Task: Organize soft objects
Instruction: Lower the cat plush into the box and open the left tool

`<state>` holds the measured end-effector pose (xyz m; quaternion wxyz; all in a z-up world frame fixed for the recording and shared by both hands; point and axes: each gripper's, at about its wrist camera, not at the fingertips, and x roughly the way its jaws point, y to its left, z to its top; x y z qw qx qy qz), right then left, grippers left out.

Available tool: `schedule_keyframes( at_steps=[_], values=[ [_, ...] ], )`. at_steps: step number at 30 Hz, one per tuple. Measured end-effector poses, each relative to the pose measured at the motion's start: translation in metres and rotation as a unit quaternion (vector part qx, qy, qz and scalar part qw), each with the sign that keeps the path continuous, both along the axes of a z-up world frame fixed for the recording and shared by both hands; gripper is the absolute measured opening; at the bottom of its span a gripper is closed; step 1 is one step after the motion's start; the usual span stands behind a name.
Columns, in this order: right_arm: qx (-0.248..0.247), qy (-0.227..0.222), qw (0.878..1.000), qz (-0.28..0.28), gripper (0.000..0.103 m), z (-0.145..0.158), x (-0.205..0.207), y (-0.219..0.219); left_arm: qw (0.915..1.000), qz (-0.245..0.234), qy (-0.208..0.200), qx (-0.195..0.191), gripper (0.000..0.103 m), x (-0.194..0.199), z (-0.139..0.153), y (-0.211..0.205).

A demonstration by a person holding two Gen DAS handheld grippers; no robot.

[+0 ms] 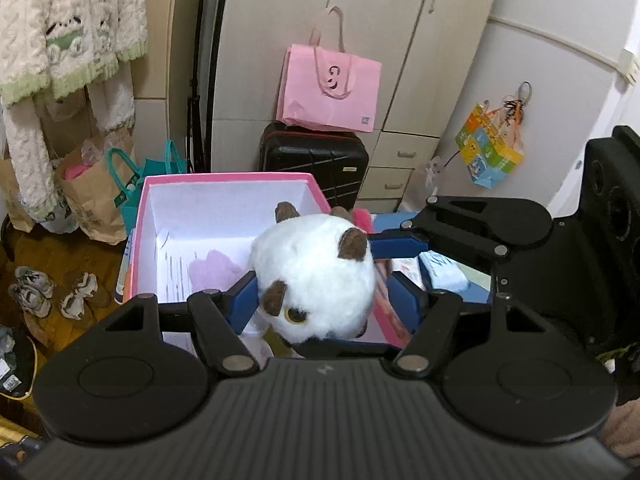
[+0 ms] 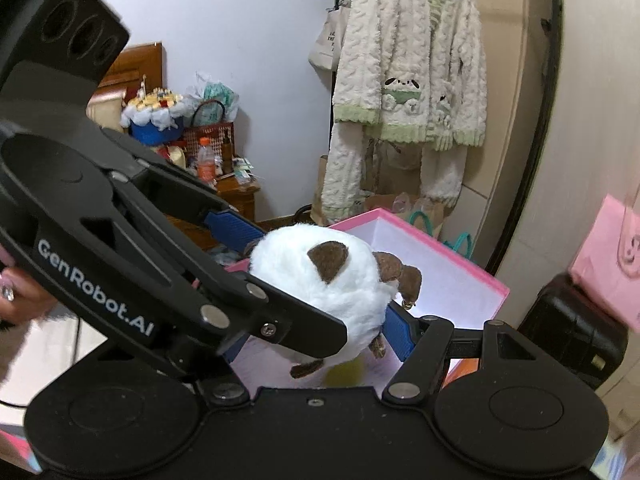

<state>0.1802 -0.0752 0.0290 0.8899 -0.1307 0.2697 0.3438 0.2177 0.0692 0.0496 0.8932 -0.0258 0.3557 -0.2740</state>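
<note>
The round white plush toy with brown felt ears (image 1: pixel 316 276) sat pinched between the blue pads of both the left gripper (image 1: pixel 320 300) and the right gripper (image 2: pixel 320 280), each closed partway onto its fur, held above the open pink cardboard box with a white lining (image 1: pixel 224 184). The step in hand looked like stowing it, so next both should lower and release together. Its underside and much of the box floor were hidden.

Pink box (image 1: pixel 141 216) open on top, plush toy (image 1: pixel 316 280) and both grippers crowding its near side
</note>
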Motion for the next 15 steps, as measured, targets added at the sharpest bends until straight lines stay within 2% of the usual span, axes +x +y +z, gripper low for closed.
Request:
schedule_keyframes(
  at_steps=[8,15],
  values=[
    [-0.055,0.001,0.998,0.028,0.073,-0.029,0.068,0.007,0.9983,0.025,0.049,-0.016,0.068,0.073,-0.04,-0.003],
    [-0.114,-0.004,0.992,0.048,0.073,-0.052,0.097,0.014,0.9952,0.03,0.092,-0.015,0.068,0.104,-0.067,-0.007]
  ],
)
